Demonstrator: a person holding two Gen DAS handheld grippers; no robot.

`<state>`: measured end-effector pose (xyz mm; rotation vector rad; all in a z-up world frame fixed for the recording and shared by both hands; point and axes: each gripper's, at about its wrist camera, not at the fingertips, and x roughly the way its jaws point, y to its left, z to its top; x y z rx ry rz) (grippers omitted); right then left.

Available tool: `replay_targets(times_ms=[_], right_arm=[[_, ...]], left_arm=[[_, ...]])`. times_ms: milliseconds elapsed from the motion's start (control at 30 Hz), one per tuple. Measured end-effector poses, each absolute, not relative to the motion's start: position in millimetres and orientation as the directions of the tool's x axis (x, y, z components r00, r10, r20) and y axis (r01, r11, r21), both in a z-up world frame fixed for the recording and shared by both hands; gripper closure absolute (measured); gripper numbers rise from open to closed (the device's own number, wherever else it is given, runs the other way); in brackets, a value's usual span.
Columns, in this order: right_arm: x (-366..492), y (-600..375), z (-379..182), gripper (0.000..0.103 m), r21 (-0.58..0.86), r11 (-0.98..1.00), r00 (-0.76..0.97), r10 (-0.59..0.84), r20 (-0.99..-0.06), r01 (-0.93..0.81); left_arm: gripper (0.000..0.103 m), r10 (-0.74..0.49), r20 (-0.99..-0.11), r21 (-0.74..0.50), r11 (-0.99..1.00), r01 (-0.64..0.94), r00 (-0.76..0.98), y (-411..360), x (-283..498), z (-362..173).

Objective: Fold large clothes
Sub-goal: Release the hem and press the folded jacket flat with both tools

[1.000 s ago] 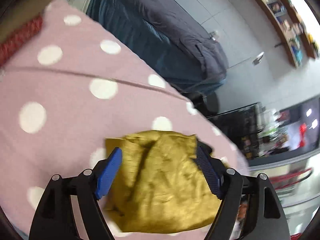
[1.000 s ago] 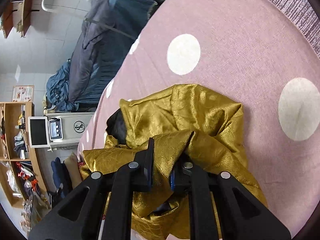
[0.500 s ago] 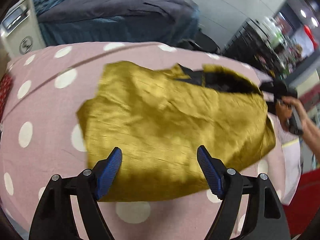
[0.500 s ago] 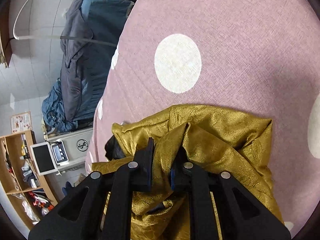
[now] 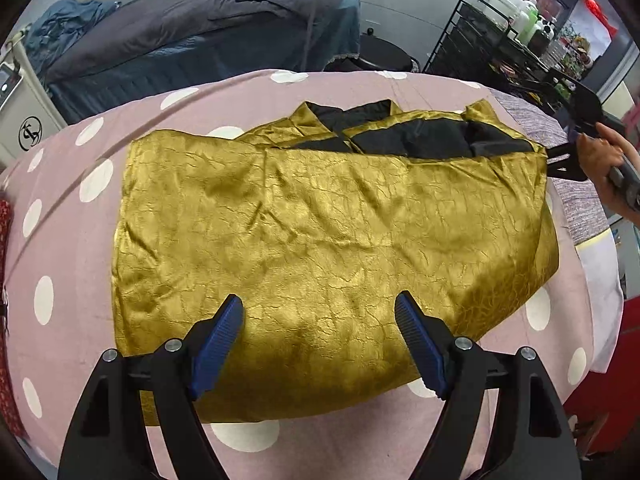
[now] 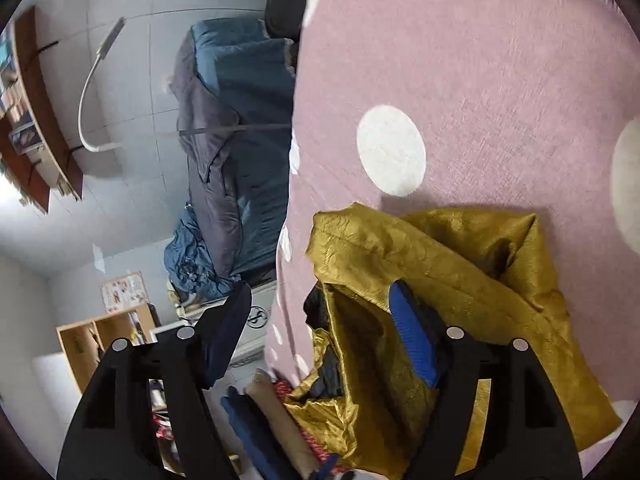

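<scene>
A gold garment (image 5: pixel 320 208) with black lining (image 5: pixel 420 138) lies folded into a wide band on the pink polka-dot bed cover (image 5: pixel 200 96). My left gripper (image 5: pixel 319 302) hovers open over its near edge, with nothing between the blue pads. At the garment's far right end a hand (image 5: pixel 600 152) holds my right gripper (image 5: pixel 568 156). In the right wrist view the right gripper (image 6: pixel 319 292) is opening. A loose gold fold (image 6: pixel 440 256) lies against its right finger, and neither pad presses on it.
A second bed with grey and blue bedding (image 5: pixel 192 36) stands beyond the cover. A black wire rack of bottles (image 5: pixel 492 28) is at the back right and a white machine (image 5: pixel 20 120) at the left. A purple-grey blanket (image 5: pixel 532 116) lies beside the garment's right end.
My left gripper has swung back from close over one end to where the whole garment shows. The right gripper's jaws, shut on a gold fold before, have let it go.
</scene>
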<state>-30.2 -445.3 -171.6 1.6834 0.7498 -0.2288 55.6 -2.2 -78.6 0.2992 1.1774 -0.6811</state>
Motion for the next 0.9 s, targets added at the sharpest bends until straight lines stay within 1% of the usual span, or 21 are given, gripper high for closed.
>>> replay_targets(times_ms=[33, 100, 133, 200, 267, 367, 467, 600, 667, 733, 800, 867, 900], right_arm=[[-30, -443, -162, 0.032, 0.804, -0.018, 0.758, 0.346, -0.552, 0.594], [-28, -431, -138, 0.032, 0.766, 0.169, 0.700, 0.321, -0.638, 0.620], [-24, -418, -123, 0.032, 0.722, 0.301, 0.658, 0.297, -0.692, 0.623], [-19, -392, -104, 0.032, 0.636, 0.492, 0.598, 0.259, -0.759, 0.594], [-14, -349, -86, 0.032, 0.497, 0.697, 0.535, 0.190, -0.823, 0.517], [-18, -289, -77, 0.032, 0.322, 0.855, 0.494, 0.091, -0.865, 0.406], [-28, -244, -78, 0.032, 0.219, 0.917, 0.487, 0.031, -0.873, 0.333], [-47, -218, -84, 0.032, 0.188, 0.931, 0.489, 0.012, -0.872, 0.313], [-55, -211, -84, 0.032, 0.149, 0.937, 0.492, -0.027, -0.870, 0.315], [-61, -216, -85, 0.032, 0.187, 0.929, 0.488, 0.007, -0.873, 0.319], [-62, -224, -87, 0.032, 0.228, 0.911, 0.476, 0.041, -0.879, 0.343], [-60, -233, -91, 0.032, 0.261, 0.891, 0.461, 0.067, -0.885, 0.371], [-59, -236, -91, 0.032, 0.283, 0.884, 0.463, 0.087, -0.882, 0.373]], left_arm=[[0.027, -0.326, -0.919, -0.123, 0.771, 0.625, 0.221, -2, 56, -78], [0.027, -0.321, -0.919, -0.117, 0.777, 0.618, 0.229, 1, 55, -78], [0.027, -0.319, -0.919, -0.114, 0.780, 0.616, 0.233, 2, 54, -78], [0.027, -0.312, -0.920, -0.109, 0.783, 0.612, 0.236, 3, 50, -80], [0.027, -0.306, -0.922, -0.102, 0.784, 0.613, 0.237, 4, 45, -83], [0.027, -0.291, -0.925, -0.078, 0.773, 0.629, 0.243, 2, 34, -87], [0.027, -0.283, -0.925, -0.056, 0.761, 0.646, 0.253, -1, 25, -89], [0.027, -0.273, -0.923, -0.030, 0.754, 0.656, 0.270, -3, 20, -92], [0.027, -0.263, -0.923, -0.018, 0.760, 0.650, 0.282, -3, 22, -93], [0.027, -0.258, -0.920, -0.009, 0.768, 0.640, 0.296, 0, 27, -92], [0.027, -0.210, -0.917, 0.047, 0.787, 0.615, 0.338, 4, 37, -94], [0.027, -0.133, -0.912, 0.118, 0.821, 0.559, 0.388, 13, 53, -95], [0.027, -0.116, -0.909, 0.126, 0.838, 0.531, 0.400, 18, 59, -94]])
